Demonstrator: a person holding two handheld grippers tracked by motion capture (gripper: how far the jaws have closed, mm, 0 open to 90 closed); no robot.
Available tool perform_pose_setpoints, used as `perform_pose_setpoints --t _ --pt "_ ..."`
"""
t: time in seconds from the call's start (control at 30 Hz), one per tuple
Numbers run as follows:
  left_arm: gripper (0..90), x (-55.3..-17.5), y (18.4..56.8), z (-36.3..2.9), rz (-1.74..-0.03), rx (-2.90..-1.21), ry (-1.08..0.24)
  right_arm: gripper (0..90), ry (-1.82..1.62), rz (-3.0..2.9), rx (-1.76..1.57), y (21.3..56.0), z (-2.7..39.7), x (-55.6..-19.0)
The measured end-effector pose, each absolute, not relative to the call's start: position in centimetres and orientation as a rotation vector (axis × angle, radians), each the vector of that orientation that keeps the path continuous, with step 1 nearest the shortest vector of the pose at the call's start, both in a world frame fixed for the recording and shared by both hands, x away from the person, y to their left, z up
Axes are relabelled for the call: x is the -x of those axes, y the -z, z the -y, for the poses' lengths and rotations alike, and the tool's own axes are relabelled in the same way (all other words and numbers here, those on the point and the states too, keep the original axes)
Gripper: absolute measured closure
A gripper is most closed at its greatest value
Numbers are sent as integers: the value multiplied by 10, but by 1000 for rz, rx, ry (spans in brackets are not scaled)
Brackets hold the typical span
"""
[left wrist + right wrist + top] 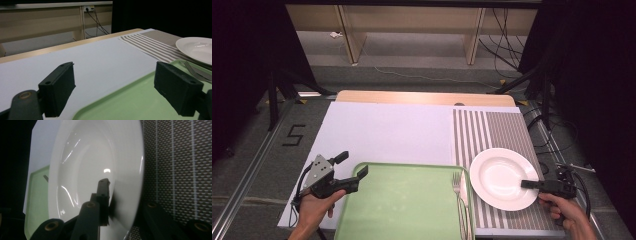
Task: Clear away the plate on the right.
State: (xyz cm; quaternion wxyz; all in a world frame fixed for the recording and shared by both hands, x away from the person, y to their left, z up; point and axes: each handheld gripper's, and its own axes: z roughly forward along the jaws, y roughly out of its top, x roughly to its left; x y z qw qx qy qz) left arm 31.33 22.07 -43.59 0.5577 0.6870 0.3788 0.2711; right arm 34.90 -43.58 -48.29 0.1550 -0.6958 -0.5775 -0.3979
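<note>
A white plate (499, 175) lies on the striped placemat (492, 125) at the right. My right gripper (527, 184) is shut on its near right rim. In the right gripper view one jaw lies over the plate (82, 170) and the other is hidden under the rim, so the right gripper (117, 195) pinches the edge. A green tray (407, 200) sits at the front centre, with a fork (458, 200) and a knife (465, 192) along its right side. My left gripper (353, 164) stands open at the tray's far left corner; the tray (130, 100) edge runs between its jaws, and the left gripper (115, 90) holds nothing.
A white sheet (387, 132) covers the left and middle of the table. The table's wooden far edge (422, 96) shows beyond it. Cables and dark stands sit on the floor to the right, and wooden furniture legs stand behind the table.
</note>
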Motion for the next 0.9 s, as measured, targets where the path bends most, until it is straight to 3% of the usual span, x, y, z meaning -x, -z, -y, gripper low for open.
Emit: perform_pose_setpoints --t 0.9 --pt "169 -313 436 -220 -891 -1626 -642 829 1254 1693 2043 465 423 -358"
